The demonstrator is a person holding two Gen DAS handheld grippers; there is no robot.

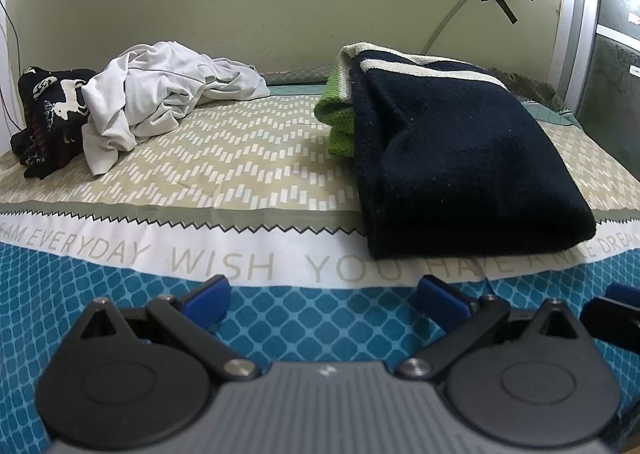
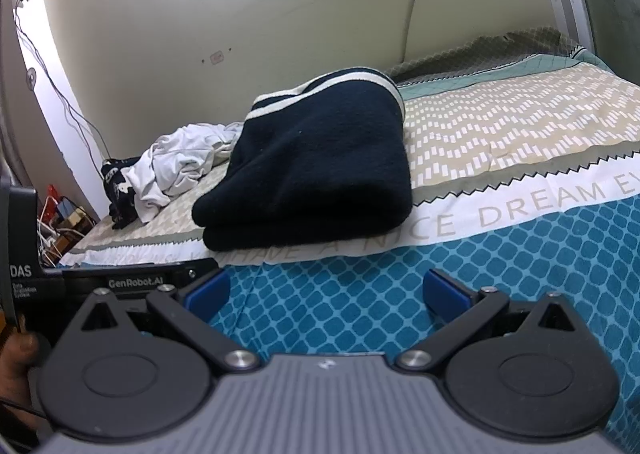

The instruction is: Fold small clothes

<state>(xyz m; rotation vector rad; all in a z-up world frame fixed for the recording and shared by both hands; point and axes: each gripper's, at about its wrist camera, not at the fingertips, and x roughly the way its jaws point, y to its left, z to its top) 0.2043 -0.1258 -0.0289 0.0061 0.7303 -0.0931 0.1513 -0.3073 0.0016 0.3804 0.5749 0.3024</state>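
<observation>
A folded navy garment with white stripes lies on the bed, on top of a folded green piece. A crumpled white garment and a black patterned garment lie in a heap at the far left. My left gripper is open and empty, low over the blue part of the bedsheet, short of the navy garment. My right gripper is open and empty too, in front of the navy garment. The white heap shows behind it to the left.
The bedsheet has a beige patterned area, a white lettered band and a blue lattice front part. A wall runs behind the bed. The left gripper's body sits at the right wrist view's left edge. Clutter and cables lie beside the bed.
</observation>
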